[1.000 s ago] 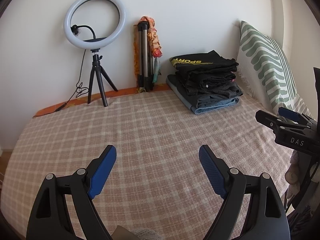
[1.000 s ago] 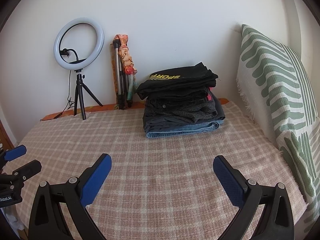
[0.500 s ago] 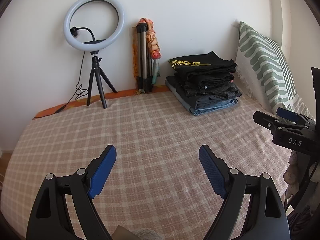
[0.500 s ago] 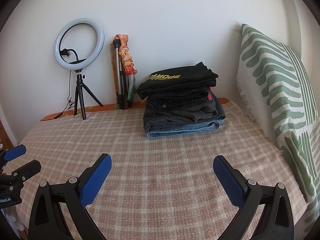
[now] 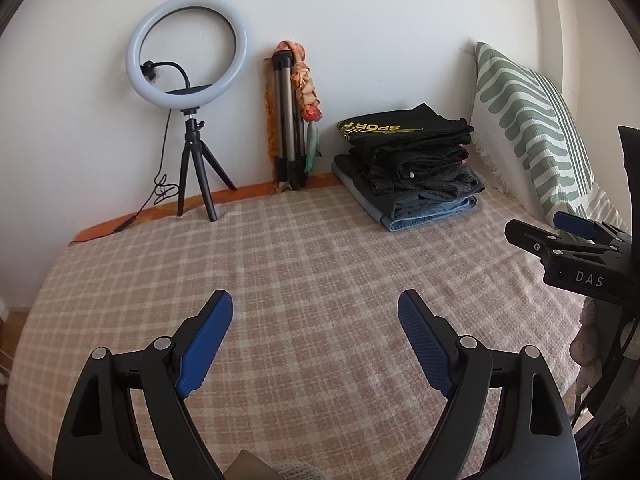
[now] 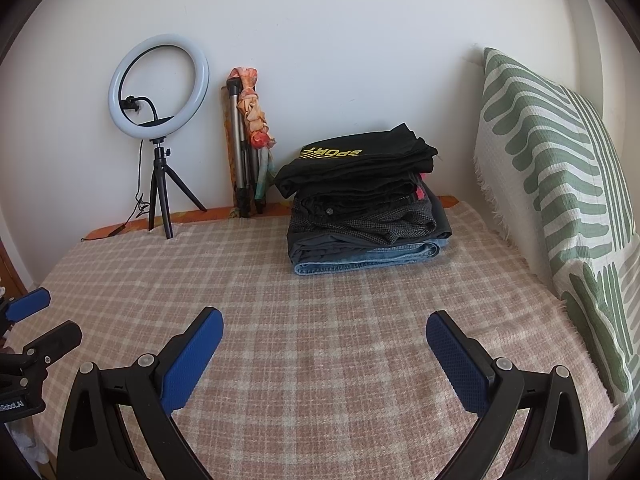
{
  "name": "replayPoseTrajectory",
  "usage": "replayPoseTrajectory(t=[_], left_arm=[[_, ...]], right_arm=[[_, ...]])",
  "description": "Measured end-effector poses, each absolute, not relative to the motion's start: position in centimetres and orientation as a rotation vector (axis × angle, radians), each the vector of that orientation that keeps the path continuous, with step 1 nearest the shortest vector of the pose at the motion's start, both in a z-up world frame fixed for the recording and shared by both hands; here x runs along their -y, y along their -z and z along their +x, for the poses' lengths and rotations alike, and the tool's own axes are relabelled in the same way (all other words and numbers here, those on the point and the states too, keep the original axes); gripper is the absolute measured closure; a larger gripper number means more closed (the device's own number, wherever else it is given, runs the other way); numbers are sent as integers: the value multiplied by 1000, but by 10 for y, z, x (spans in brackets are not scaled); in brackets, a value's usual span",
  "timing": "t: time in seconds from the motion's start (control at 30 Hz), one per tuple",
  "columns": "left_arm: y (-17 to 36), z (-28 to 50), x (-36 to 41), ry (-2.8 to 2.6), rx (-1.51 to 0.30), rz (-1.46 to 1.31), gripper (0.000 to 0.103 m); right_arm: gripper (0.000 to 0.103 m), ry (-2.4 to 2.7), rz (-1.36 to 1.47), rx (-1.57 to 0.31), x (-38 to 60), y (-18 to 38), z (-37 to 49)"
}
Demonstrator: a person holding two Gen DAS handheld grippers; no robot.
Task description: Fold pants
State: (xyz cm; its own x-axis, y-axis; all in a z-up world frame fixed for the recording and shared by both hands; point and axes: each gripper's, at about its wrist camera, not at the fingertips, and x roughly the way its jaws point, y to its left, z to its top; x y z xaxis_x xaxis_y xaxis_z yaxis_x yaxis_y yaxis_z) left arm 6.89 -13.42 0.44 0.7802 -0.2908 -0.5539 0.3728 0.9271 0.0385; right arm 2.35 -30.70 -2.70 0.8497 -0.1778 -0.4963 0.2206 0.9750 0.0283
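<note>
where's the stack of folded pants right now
The stack of folded pants sits at the far side of the bed by the wall, right of centre in both wrist views, between the folded tripod and the striped pillow.

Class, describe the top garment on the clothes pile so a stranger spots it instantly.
Find the green-striped pillow at the bed's right edge; beside it stands a stack of folded clothes. The black garment on top alone carries yellow SPORT lettering.

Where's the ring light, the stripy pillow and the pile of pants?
Ring light (image 5: 134, 46): left wrist view, on the white ring's left side.
Pillow (image 6: 532, 152): right wrist view, on its striped front.
Pants pile (image 6: 360, 200): right wrist view, middle of the stack.
</note>
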Motion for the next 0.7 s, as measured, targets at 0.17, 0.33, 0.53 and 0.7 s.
replayPoseTrajectory(t=[0.17, 0.33, 0.53, 0.7], left_arm=[[-4, 67, 136, 366, -563, 163, 18], [-4, 66, 138, 366, -563, 169, 18], [-5, 65, 137, 361, -561, 166, 18], [-6, 64, 137, 357, -560, 167, 18]], right_arm=[[0, 206, 84, -517, 306, 28, 24], [0, 205, 82, -517, 307, 28, 25], [0, 203, 81, -519, 307, 28, 25], [0, 195, 79, -523, 307, 30, 28]])
